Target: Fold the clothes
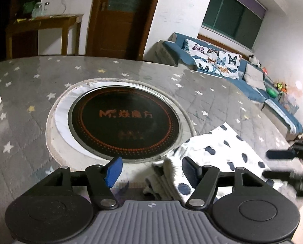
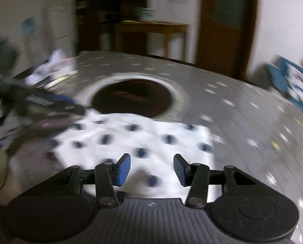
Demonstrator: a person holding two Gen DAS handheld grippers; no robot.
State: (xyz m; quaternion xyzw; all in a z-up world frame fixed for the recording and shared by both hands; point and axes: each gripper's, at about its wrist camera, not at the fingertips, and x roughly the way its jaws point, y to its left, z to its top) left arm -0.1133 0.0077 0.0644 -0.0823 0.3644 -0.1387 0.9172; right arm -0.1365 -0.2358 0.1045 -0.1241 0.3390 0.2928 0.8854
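1. The left tool has its blue pads standing well apart, with nothing pinched. The folded edge of the garment lies between them, nearer the right pad, and I cannot tell whether it touches that pad.
2. The right tool has its pads standing moderately apart above the cloth, gripping nothing. This view is smeared by motion blur.
3. The white garment with dark blue spots lies on the desk, at the near right side of it as seen from the left wrist. Its thick layered edge is bunched just ahead of the left tool.
4. In the right wrist view the same spotted garment spreads flat across the near part of the desk, directly under and ahead of the right tool.
5. The desk wears a grey quilted cover with white and yellow stars. A round black heater plate with orange lettering sits sunk in its middle, and the garment's far edge reaches the plate's rim.
6. From the left wrist, the right tool shows at the right edge, its two dark fingers apart over the garment.
7. From the right wrist, the left tool appears blurred at the left.
8. A pile of pale clothes lies on the far left of the desk.
9. A blue sofa with a butterfly-print cover stands beyond the desk.
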